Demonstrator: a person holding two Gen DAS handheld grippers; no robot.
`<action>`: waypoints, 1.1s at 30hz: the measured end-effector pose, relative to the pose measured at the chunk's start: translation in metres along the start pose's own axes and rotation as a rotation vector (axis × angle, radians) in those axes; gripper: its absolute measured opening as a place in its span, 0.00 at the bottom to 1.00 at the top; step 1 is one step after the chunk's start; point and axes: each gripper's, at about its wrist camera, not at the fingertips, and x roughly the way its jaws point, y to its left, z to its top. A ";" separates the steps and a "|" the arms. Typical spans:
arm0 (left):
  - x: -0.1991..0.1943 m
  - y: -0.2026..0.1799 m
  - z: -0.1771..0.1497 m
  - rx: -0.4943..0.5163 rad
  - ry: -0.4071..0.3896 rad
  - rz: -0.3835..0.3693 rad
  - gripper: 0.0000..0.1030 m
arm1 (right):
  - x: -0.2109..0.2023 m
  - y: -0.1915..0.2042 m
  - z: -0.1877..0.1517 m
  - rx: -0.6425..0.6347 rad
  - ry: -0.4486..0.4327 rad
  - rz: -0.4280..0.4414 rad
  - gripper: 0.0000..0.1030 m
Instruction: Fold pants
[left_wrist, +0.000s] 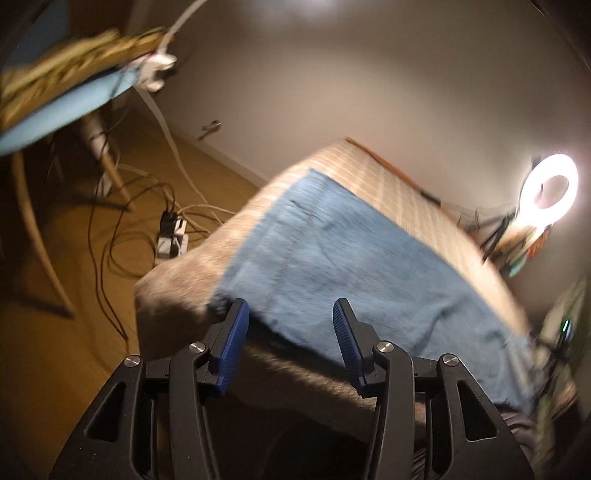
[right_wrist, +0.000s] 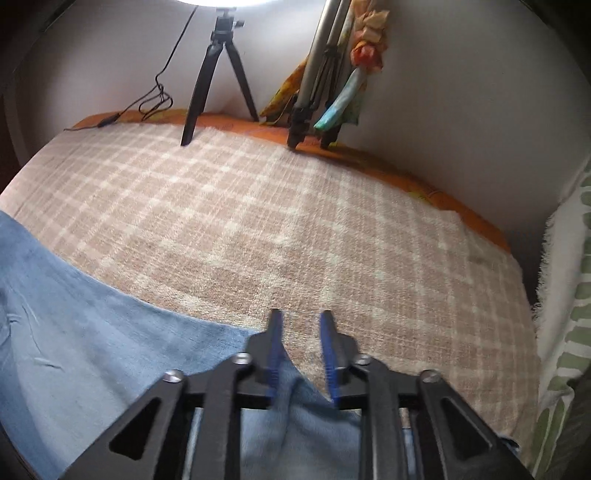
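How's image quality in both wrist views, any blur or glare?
Left wrist: heavy motion blur on the blue pants and checked blanket; the ring light blows out, floor dim and yellowish. Right wrist: mostly sharp and evenly lit, slight blur on the right gripper, glare at the top edge; strong fisheye curvature in both.

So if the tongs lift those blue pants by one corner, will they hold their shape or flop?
Probably flop: the blue pants lie flat and creased, draping over the blanket's edge. They look like thick denim, so likely heavy-ish. The fuzzy blanket may drag along rather than let them slide.
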 end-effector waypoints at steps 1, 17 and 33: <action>-0.002 0.006 0.000 -0.038 -0.003 -0.014 0.45 | -0.012 0.001 -0.001 0.013 -0.021 0.016 0.31; 0.031 0.052 -0.005 -0.339 0.031 -0.135 0.45 | -0.146 0.098 -0.041 0.039 -0.203 0.326 0.45; 0.031 0.048 0.009 -0.195 -0.006 -0.127 0.45 | -0.146 0.212 -0.014 -0.019 -0.158 0.465 0.45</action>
